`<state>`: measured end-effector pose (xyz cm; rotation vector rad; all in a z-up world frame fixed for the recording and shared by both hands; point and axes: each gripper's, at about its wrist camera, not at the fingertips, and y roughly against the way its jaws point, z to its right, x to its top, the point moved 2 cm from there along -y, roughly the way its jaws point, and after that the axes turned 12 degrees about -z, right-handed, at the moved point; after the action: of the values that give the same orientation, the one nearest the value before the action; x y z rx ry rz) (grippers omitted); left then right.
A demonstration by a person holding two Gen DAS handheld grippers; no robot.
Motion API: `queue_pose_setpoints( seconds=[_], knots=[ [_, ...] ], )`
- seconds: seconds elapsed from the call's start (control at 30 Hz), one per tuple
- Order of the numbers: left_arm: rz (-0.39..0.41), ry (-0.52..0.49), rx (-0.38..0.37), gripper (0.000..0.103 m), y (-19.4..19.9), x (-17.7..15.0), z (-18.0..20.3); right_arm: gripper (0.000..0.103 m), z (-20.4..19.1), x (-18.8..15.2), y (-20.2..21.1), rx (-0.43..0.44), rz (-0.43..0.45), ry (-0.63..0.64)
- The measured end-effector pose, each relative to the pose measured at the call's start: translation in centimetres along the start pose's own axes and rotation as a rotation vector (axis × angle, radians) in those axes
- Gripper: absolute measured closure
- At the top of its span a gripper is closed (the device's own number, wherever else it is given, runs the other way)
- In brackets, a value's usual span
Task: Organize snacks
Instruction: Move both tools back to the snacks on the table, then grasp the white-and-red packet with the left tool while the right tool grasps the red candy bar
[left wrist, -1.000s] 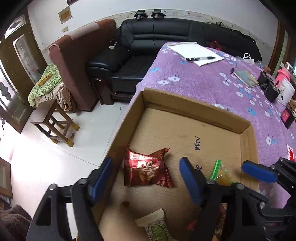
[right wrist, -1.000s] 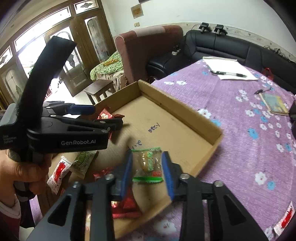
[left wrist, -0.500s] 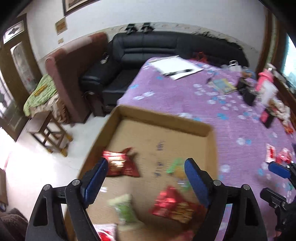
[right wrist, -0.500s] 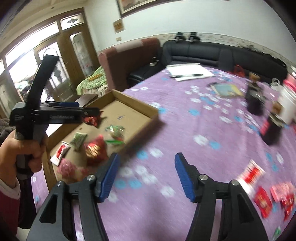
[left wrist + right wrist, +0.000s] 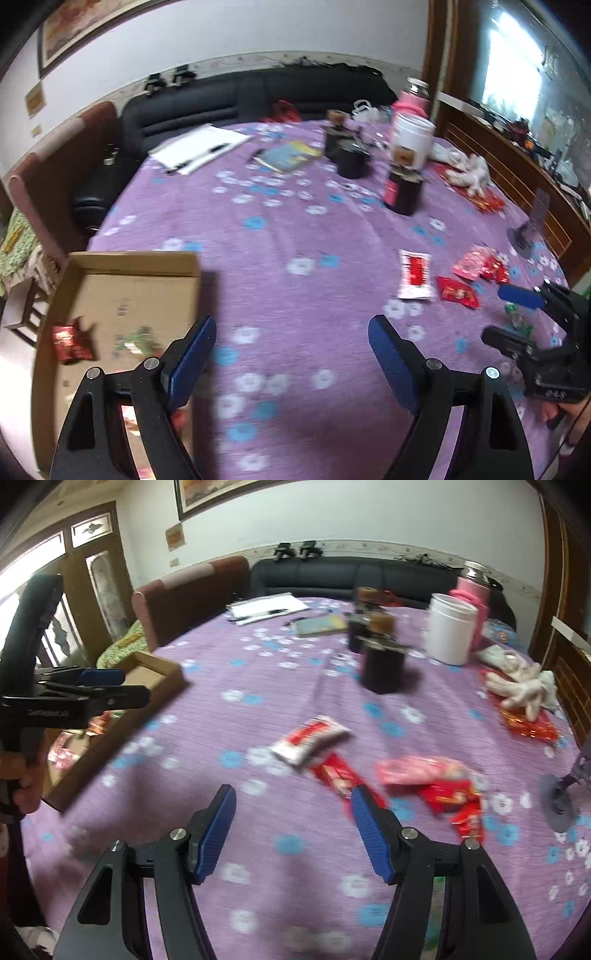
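Both grippers — left (image 5: pixel 291 354) and right (image 5: pixel 293 829) — are wide open; the red packet (image 5: pixel 338 775) could slip if pinched crooked.

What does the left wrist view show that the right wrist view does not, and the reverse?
Only the left wrist view looks down into the cardboard box, with a red packet on its floor. Only the right wrist view shows the wooden door and the hand holding the left tool. Both show the white-and-red packet, the white jar, and open tools: right.
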<state>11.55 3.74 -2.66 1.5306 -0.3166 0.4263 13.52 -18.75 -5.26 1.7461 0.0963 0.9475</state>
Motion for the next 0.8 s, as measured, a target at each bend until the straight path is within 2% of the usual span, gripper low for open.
queue_pose_setpoints(
  seconds=[0.1,0.17,0.4,0.53,0.57,0.8],
  knots=[
    [-0.027,-0.009,-0.022,0.015,-1.5,0.4,1.7,0.04,1.7,-0.2,-0.9,-0.006,-0.02,0.007],
    [-0.045,-0.014,-0.02,0.016,-2.3,0.5,2.6,0.04,2.4,0.1,-1.7,0.031,-0.033,0.01],
    [-0.072,-0.02,-0.027,0.016,-4.1,1.2,4.0,0.041,1.9,1.5,-4.8,0.033,-0.08,0.082],
    [-0.08,-0.026,-0.032,0.016,-4.7,1.9,4.4,0.064,2.3,1.9,-5.9,0.016,-0.104,0.085],
    [-0.083,-0.03,-0.031,0.016,-4.9,2.1,4.7,0.079,2.5,1.9,-6.0,0.016,-0.103,0.075],
    [-0.098,-0.067,-0.052,0.016,-6.5,3.5,7.3,0.082,5.3,0.6,-4.2,0.086,-0.079,-0.045]
  ],
)
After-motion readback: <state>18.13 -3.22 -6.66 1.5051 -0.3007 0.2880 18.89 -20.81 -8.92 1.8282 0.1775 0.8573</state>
